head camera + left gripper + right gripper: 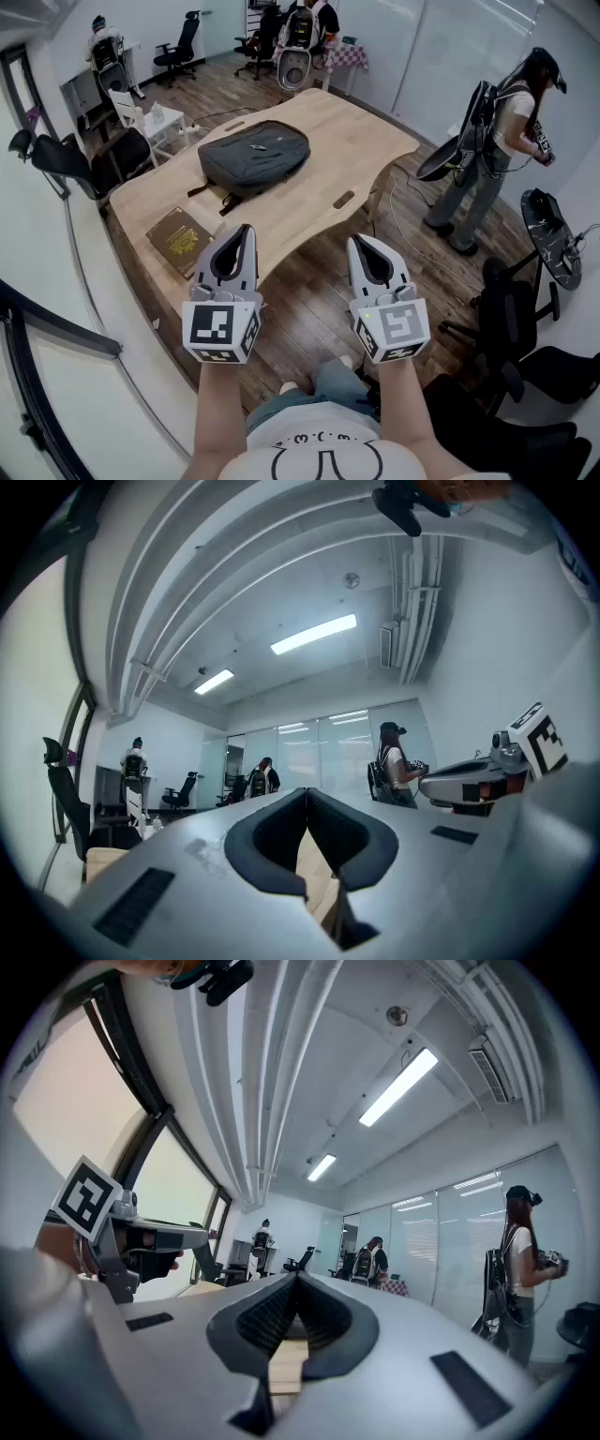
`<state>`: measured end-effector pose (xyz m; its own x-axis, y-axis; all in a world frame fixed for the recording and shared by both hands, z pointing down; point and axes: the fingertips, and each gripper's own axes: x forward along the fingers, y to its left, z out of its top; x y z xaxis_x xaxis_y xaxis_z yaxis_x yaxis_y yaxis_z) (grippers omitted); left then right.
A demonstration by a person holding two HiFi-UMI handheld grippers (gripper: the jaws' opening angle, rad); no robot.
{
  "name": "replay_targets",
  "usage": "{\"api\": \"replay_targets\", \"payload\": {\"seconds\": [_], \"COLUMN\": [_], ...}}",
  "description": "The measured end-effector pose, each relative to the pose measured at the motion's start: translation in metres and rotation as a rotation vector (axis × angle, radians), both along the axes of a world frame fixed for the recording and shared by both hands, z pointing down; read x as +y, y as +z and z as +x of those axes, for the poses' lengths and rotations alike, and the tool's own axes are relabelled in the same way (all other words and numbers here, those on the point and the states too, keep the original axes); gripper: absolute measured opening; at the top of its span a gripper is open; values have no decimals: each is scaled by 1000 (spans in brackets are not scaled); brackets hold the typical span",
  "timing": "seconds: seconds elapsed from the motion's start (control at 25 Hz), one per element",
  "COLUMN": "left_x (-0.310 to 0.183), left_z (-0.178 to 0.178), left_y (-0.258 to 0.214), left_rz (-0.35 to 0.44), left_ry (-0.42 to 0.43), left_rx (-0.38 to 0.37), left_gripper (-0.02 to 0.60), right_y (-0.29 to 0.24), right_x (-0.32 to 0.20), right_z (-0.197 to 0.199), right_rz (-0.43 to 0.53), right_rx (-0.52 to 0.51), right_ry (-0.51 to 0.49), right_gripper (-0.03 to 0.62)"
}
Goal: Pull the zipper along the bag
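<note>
The dark grey bag (254, 157) lies flat in the middle of the table (347, 150). Seen from the head view, its long axis runs across the tabletop from left to right, the right end a little farther off. Two straps trail from its near left edge onto the wood. I can't tell which end is the top, and the zipper is too small to follow.

Neither claw is anywhere near it. The left gripper (246, 230) and the right gripper (361, 240) are held side by side in front of the person, short of the table's near edge and well apart from the bag. Their marker cubes face up, and both point about level toward the table. In the left gripper view the left gripper (307, 791) has its dark pads pressed together with nothing between them. The right gripper (298, 1277) is just the same in its own view.

A brown book (180, 239) sits at the near left corner of the pale wooden table, apart from the bag. Around it there is plank floor (309, 309), black office chairs (183, 47) and glass walls. One person stands at the right (502, 141), and others are at the far end (300, 28).
</note>
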<state>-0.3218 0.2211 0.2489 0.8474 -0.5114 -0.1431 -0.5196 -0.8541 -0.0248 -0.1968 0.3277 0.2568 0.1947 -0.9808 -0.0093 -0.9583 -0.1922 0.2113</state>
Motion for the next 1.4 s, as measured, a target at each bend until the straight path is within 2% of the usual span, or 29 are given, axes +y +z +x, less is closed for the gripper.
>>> {"api": "replay_targets", "payload": {"seconds": [0.2, 0.4, 0.64, 0.8, 1.0, 1.4], "left_x": [-4, -12, -44, -72, -110, -184], "left_z": [7, 17, 37, 67, 113, 197], "left_y": [7, 16, 36, 41, 43, 57], "left_rz": [-14, -16, -55, -64, -71, -118], "left_ry": [-4, -10, -54, -80, -121, -252], "left_rx": [9, -9, -41, -53, -69, -94], "left_gripper": [17, 17, 17, 17, 17, 17], "right_y": [3, 8, 31, 34, 37, 53], "right_x": [-5, -19, -56, -86, -129, -217], "right_z": [6, 20, 46, 78, 134, 231], "right_rz": [-20, -15, -60, -36, -45, -95], "right_rx": [22, -4, -31, -111, -122, -166], "right_ry": [-9, -18, -37, -87, -113, -235], "right_gripper": [51, 51, 51, 52, 52, 52]}}
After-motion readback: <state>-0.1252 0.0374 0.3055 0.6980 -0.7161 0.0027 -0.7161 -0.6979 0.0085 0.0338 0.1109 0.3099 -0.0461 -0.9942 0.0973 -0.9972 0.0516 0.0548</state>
